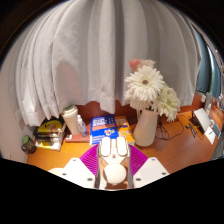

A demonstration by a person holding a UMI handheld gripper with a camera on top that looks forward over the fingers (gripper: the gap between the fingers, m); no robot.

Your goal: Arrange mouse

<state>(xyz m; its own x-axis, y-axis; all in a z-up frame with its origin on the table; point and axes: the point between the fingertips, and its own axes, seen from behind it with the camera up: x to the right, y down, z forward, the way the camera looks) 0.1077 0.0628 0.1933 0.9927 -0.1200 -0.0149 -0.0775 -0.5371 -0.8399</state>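
A white mouse [113,158] sits between the two fingers of my gripper [113,160], held above the wooden desk [175,152]. The magenta pads [91,158] press on both sides of the mouse. Its buttons and wheel point away from me, toward the back of the desk. The mouse's underside and the desk directly beneath it are hidden.
A white vase [146,128] with white and pink flowers [148,88] stands just right of the fingers. A blue box [105,127] lies beyond the mouse. A bottle [72,122] and stacked books [48,133] are at the left. White curtains [90,55] hang behind.
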